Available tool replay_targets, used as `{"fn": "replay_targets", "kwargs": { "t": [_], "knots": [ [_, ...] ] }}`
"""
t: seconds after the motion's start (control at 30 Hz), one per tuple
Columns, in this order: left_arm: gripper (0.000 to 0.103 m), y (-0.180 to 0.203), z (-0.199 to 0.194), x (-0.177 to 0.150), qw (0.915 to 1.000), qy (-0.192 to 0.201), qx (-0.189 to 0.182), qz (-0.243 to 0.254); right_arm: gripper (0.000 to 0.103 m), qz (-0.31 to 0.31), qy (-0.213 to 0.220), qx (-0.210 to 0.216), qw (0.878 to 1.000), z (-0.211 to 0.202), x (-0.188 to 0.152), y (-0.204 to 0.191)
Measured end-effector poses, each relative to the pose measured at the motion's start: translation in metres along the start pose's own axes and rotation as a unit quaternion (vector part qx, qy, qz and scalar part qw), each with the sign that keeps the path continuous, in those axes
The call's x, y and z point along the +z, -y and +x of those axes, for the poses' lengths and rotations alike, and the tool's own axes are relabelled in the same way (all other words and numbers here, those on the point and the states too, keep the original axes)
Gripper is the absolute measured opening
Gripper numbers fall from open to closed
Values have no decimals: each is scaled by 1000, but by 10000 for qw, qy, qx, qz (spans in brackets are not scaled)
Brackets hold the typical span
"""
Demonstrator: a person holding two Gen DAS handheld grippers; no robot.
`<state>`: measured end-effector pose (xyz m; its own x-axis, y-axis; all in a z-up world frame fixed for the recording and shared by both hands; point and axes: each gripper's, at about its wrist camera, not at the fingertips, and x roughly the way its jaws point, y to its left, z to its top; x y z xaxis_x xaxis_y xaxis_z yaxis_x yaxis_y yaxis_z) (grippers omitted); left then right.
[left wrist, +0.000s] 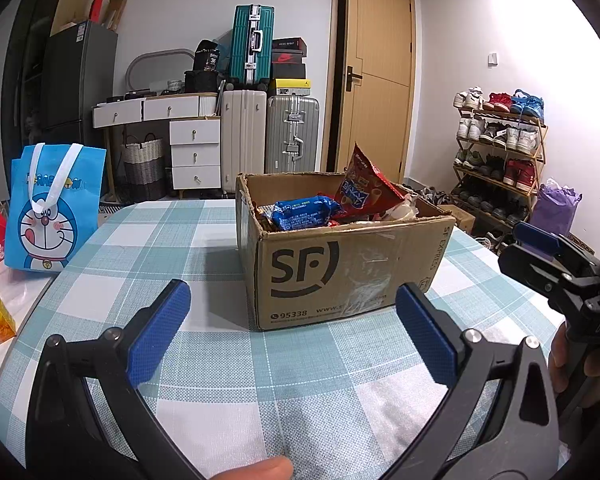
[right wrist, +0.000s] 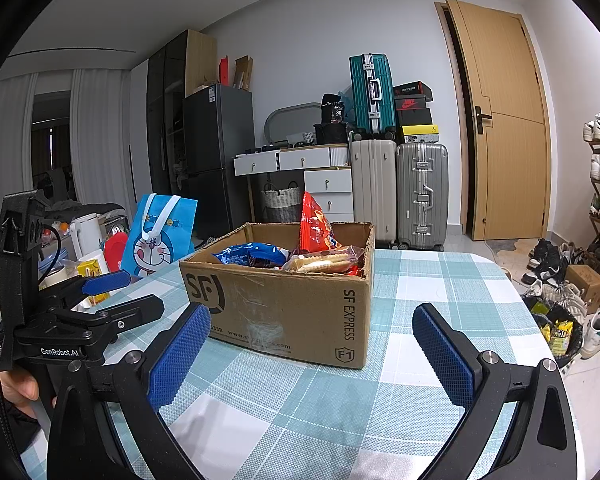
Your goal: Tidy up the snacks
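Note:
A brown SF Express cardboard box (left wrist: 340,272) (right wrist: 284,304) stands open on the checked tablecloth. It holds a blue snack packet (left wrist: 304,211) (right wrist: 252,255), a tall red snack bag (left wrist: 364,190) (right wrist: 316,226) and a clear pack of biscuits (right wrist: 322,264). My left gripper (left wrist: 294,336) is open and empty, just short of the box's near face. My right gripper (right wrist: 312,356) is open and empty, in front of the box's corner. Each gripper shows at the edge of the other's view: the right one (left wrist: 540,246), the left one (right wrist: 112,292).
A blue Doraemon tote bag (left wrist: 54,208) (right wrist: 162,236) stands at the table's left edge. Beyond it are a white kettle (right wrist: 86,232), a yellow carton (right wrist: 92,272) and red items. Suitcases (left wrist: 292,132), drawers, a shoe rack (left wrist: 500,152) and a door stand behind.

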<state>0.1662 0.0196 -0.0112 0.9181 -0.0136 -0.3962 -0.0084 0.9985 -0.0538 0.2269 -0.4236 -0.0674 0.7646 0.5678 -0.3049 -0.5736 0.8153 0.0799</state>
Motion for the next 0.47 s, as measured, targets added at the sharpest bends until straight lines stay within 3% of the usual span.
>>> {"fn": "replay_targets", "kwargs": {
  "t": [0.47],
  "knots": [
    [102,0,0,-1,10000,33,-5,7,103,-2,1,3,10000,0,0,0]
  ]
}}
